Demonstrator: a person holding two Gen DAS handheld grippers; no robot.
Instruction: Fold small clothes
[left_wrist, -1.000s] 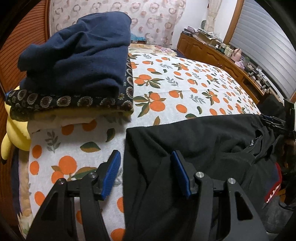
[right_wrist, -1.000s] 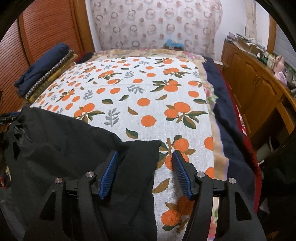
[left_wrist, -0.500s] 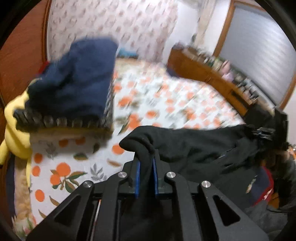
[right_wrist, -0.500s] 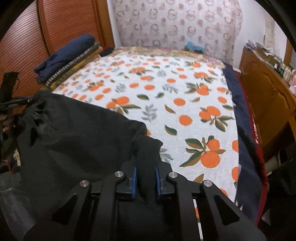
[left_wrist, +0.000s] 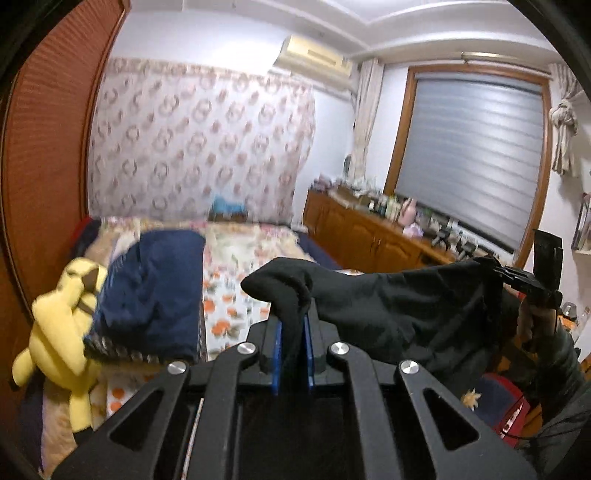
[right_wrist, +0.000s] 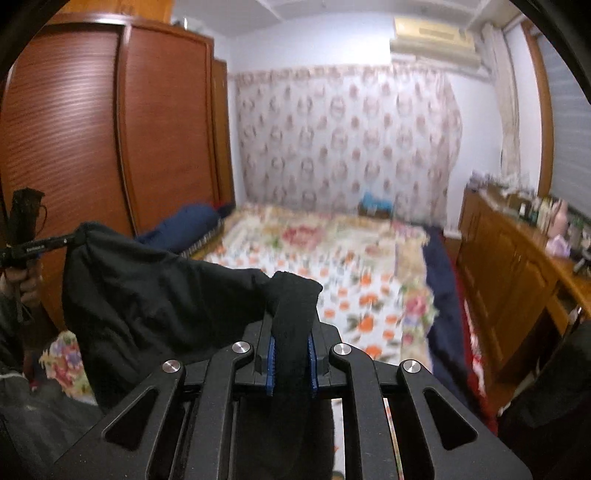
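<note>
Bedroom, reddish wooden wardrobe (right_wrist: 110, 140), patterned curtain (right_wrist: 343, 144), shuttered window (left_wrist: 472, 155), wall air conditioner (left_wrist: 314, 55)

A second ago both tongs stood open over the black fabric garment (left_wrist: 399, 306), which lay flat on the orange-print bedsheet (left_wrist: 225, 314). Now the left tongs (left_wrist: 292, 345) and the right tongs (right_wrist: 291, 356) are each clamped on a bunched corner of it. The garment has risen off the bed and hangs stretched between them, and both views have tilted up toward the patterned curtain (right_wrist: 347, 140).
</note>
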